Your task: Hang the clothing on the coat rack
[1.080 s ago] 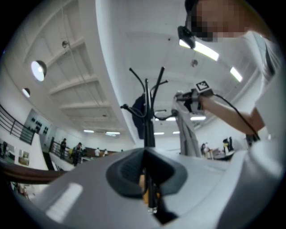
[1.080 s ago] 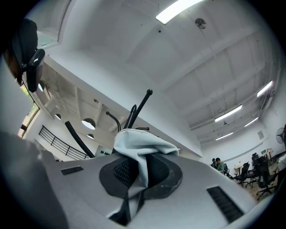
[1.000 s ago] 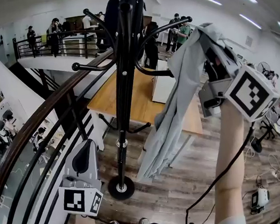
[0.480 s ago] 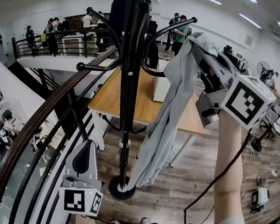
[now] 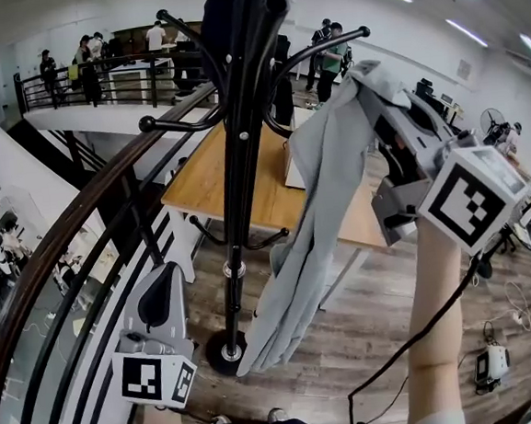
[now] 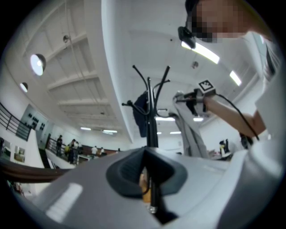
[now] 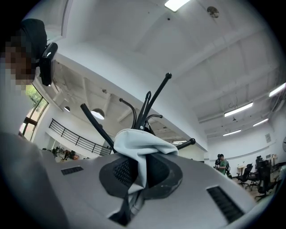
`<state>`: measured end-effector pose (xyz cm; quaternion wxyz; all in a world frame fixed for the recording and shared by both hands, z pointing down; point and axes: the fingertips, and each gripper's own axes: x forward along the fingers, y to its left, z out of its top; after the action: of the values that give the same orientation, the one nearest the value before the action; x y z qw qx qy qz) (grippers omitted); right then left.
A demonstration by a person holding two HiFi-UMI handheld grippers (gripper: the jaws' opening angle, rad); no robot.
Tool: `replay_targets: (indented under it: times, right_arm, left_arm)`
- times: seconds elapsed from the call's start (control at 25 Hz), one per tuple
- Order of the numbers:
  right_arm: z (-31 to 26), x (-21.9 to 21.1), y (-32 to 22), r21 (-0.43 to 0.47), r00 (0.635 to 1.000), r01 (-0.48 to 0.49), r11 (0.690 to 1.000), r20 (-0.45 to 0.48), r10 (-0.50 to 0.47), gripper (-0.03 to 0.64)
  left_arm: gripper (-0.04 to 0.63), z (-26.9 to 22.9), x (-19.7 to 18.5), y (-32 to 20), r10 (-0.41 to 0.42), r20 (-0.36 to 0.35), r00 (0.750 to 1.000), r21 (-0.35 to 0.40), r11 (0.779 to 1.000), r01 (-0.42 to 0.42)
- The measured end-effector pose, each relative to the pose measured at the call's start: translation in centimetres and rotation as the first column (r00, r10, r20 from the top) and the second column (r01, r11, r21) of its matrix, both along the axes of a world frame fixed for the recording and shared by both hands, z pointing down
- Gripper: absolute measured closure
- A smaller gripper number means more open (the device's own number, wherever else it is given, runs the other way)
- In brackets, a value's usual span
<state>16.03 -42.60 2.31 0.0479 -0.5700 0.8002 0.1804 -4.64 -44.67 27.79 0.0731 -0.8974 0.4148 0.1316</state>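
A grey garment [image 5: 323,187] hangs in a long fold from my right gripper [image 5: 380,90], which is shut on its upper edge. In the right gripper view a bunch of the grey garment [image 7: 139,147] is pinched between the jaws. The gripper is raised just right of the black coat rack [image 5: 235,163], and the cloth's top sits just below a ball-tipped hook [image 5: 364,32]. A dark garment [image 5: 216,17] hangs on the rack's top. My left gripper [image 5: 163,275] stays low at the left, shut, with nothing in it. The left gripper view shows the coat rack [image 6: 152,112] ahead.
A dark wooden handrail [image 5: 73,232] on black bars curves along the left, with a drop to a lower floor behind it. A wooden table [image 5: 264,193] stands behind the rack. The rack's round base [image 5: 230,353] rests on plank floor. A cable and a small device [image 5: 490,367] lie at the right.
My right gripper has come down a little with the garment, and the cloth's lower end has swung left toward the rack's base. The left gripper has stayed put.
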Motion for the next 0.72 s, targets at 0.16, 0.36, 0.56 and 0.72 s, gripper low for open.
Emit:
replay_targets:
  times: [0.16, 0.36, 0.56, 0.72]
  right_arm:
    - [2.2, 0.1, -0.8, -0.058, 1.000, -0.015, 0.998, -0.002, 0.015, 0.603]
    - [3.5, 0.1, -1.2, -0.098, 1.000, -0.023, 0.995, -0.004, 0.023, 0.603]
    - [4.8, 0.8, -1.1, -0.121, 0.999, -0.045, 0.992, 0.003, 0.046, 0.603]
    - [5.8, 2.6, 0.4, -0.146, 0.996, -0.084, 0.986, 0.023, 0.088, 0.603]
  left_arm:
    - [0.586, 0.3, -0.2, -0.1, 0.009, 0.001, 1.000, -0.002, 1.000, -0.009]
    - [0.586, 0.0, -0.3, -0.2, 0.019, -0.004, 1.000, -0.005, 1.000, -0.019]
    - [0.586, 0.3, -0.4, -0.3, 0.032, 0.000, 0.999, -0.010, 0.999, -0.032]
    - [0.586, -0.1, -0.1, 0.9, 0.044, 0.009, 0.999, -0.010, 0.999, -0.044]
